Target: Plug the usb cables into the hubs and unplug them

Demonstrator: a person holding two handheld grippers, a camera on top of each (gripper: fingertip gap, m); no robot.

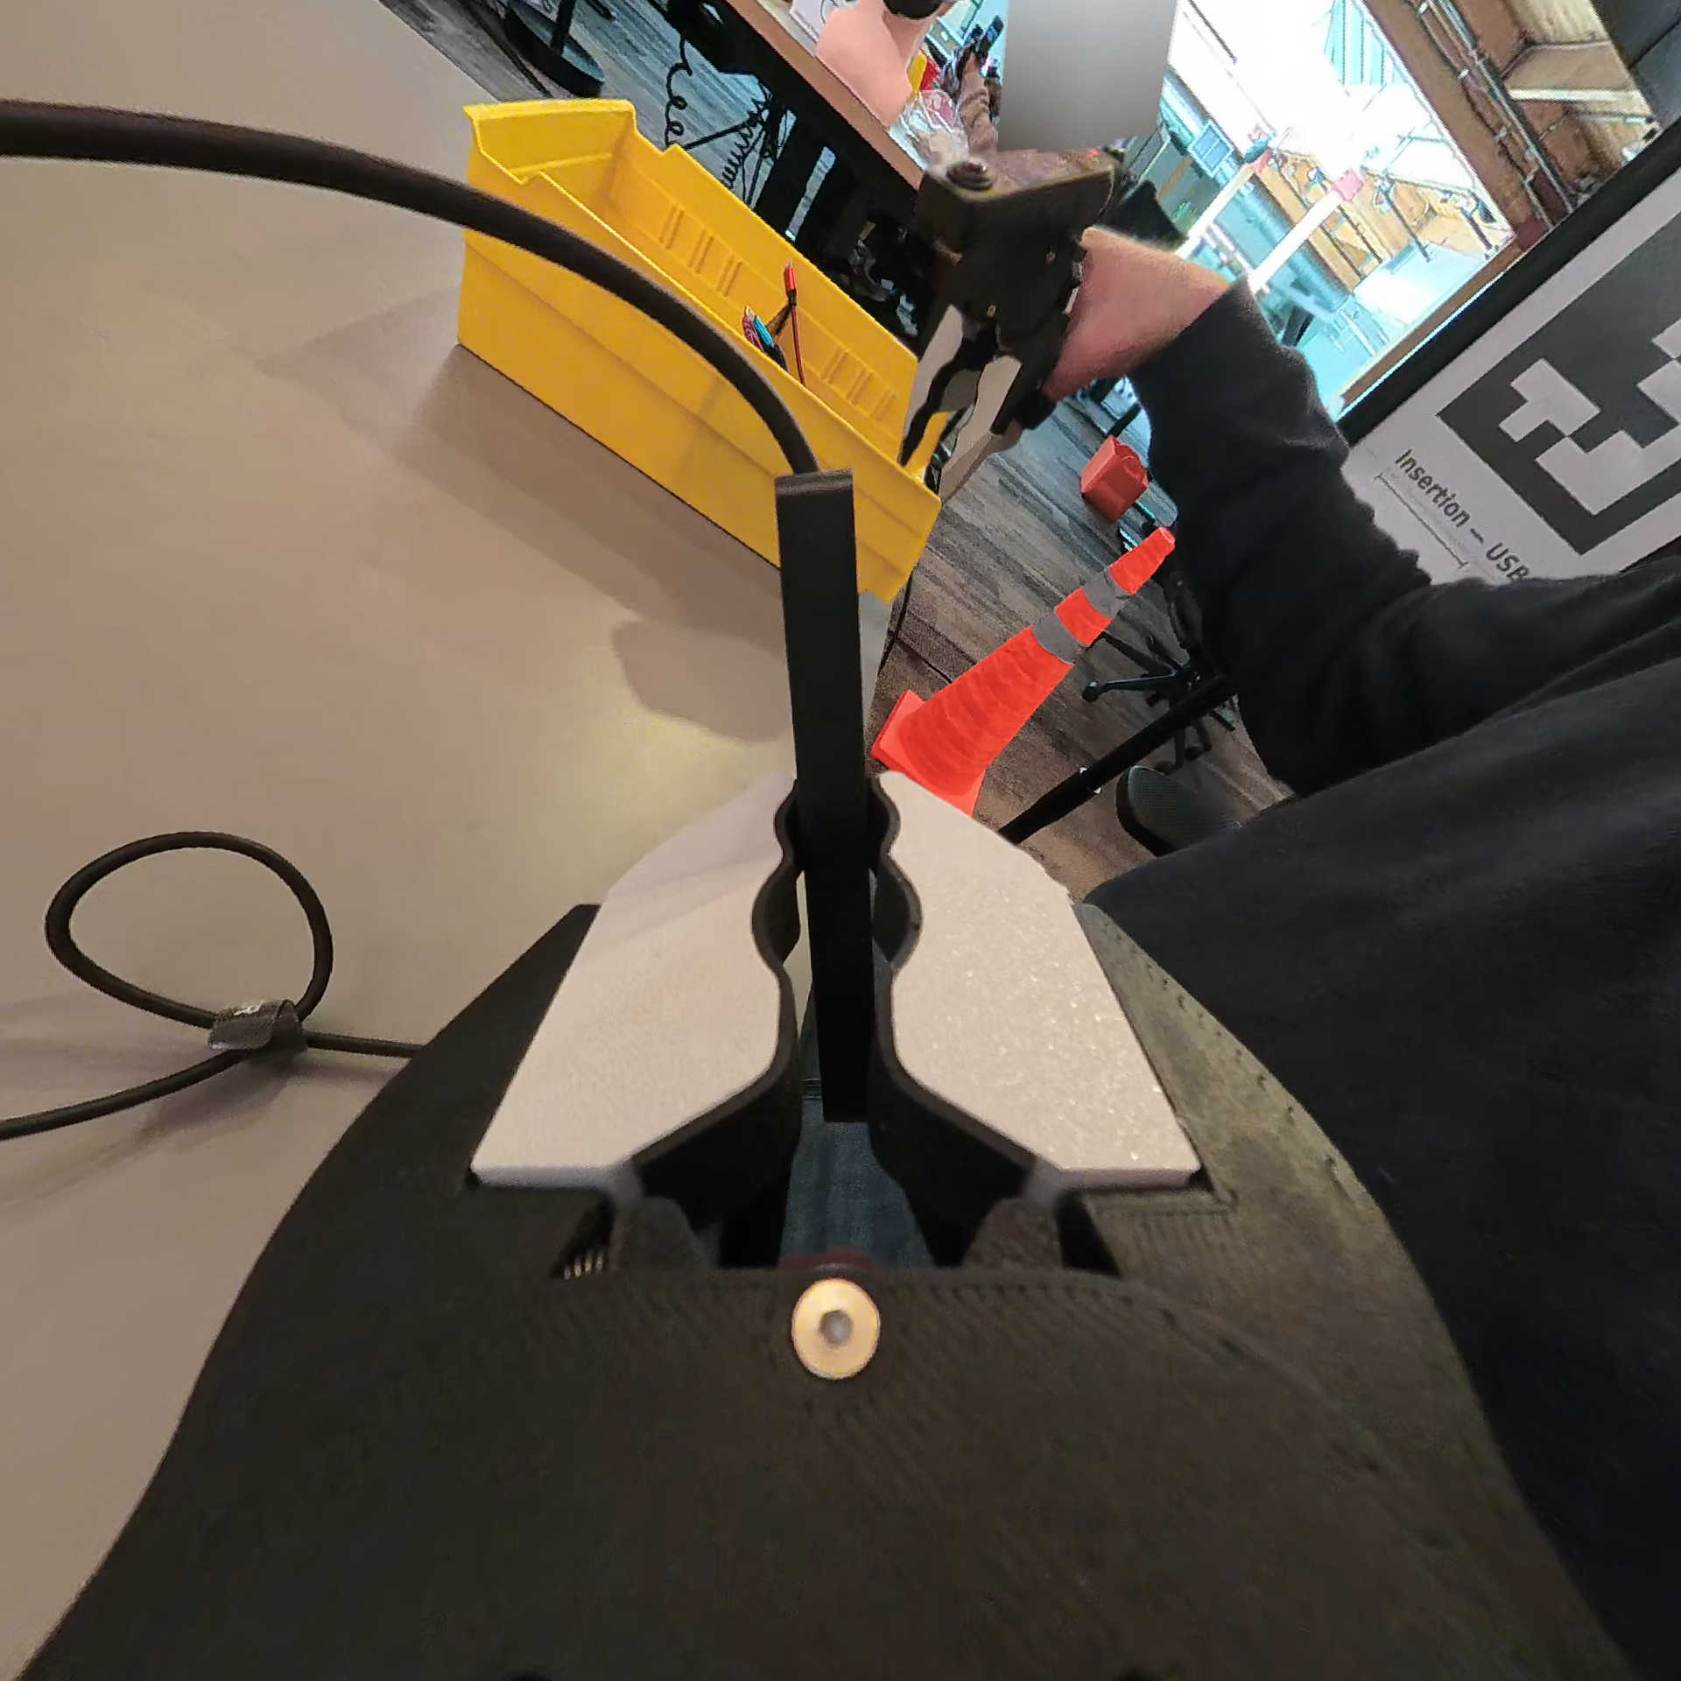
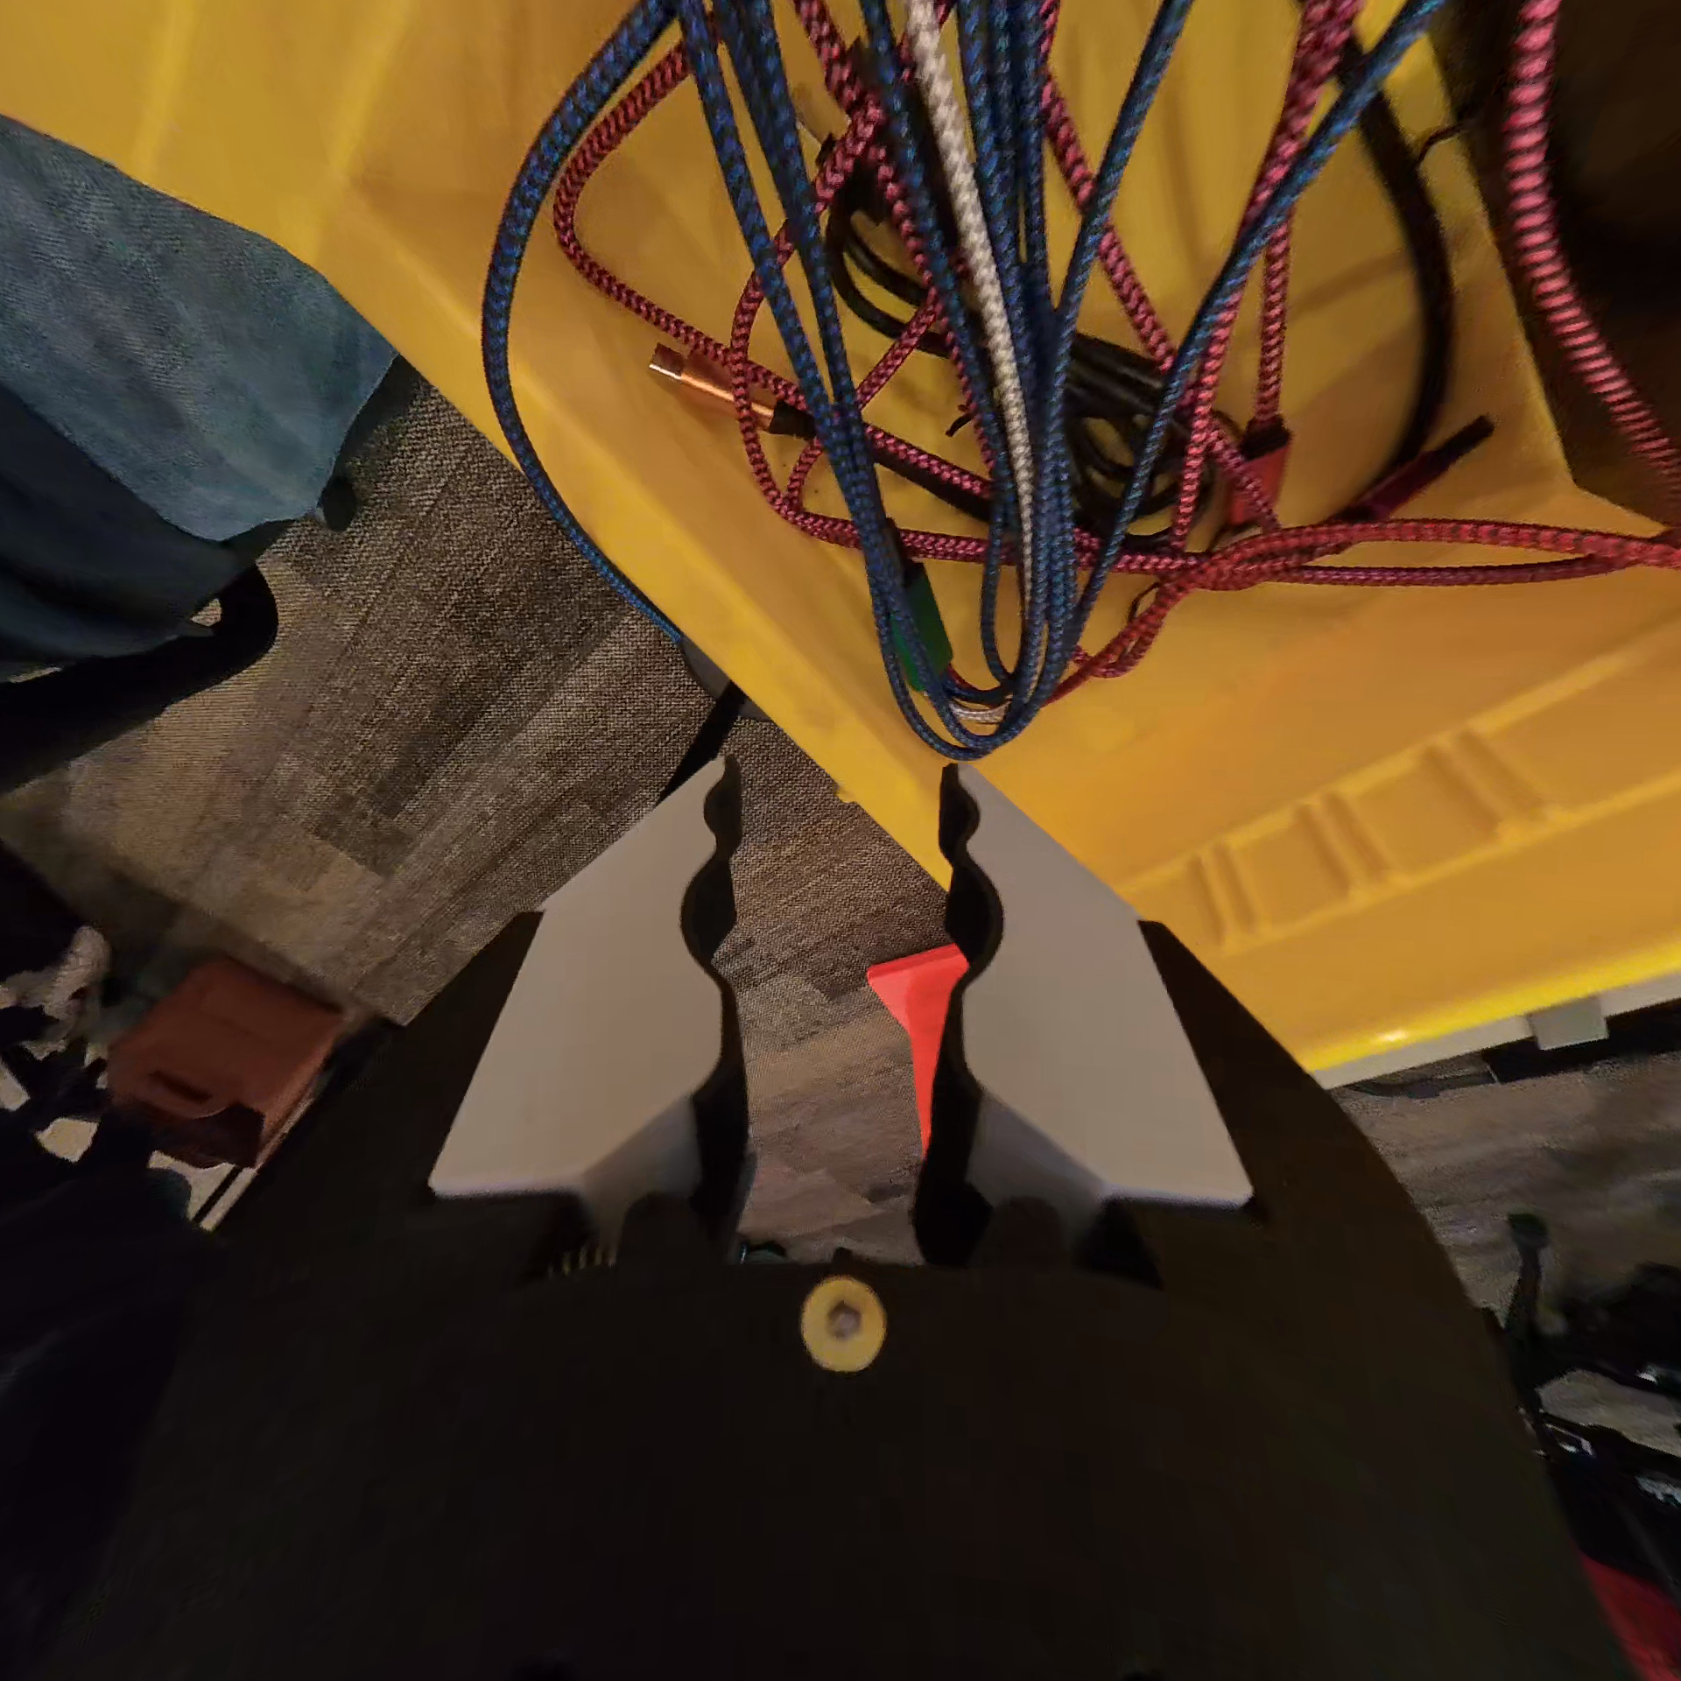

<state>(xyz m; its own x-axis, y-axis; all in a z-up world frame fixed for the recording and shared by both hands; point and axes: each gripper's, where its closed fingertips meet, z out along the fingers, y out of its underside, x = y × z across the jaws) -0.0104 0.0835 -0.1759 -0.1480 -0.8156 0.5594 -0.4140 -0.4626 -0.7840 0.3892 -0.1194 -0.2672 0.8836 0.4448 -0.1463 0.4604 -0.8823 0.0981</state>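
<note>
Hovering with jaws parted, the right gripper [image 2: 841, 791] faced the braided cables [image 2: 982, 719] in the yellow bin [image 2: 1364, 819] — just ahead; the left gripper [image 1: 832, 800] clamped a black hub [image 1: 819, 682], held end-on.

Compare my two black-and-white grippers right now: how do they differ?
The left gripper is shut on a flat black USB hub; the right gripper is open and empty. The left is over the grey table; the right is at the yellow plastic bin of braided cables. Both have white finger pads.
</note>
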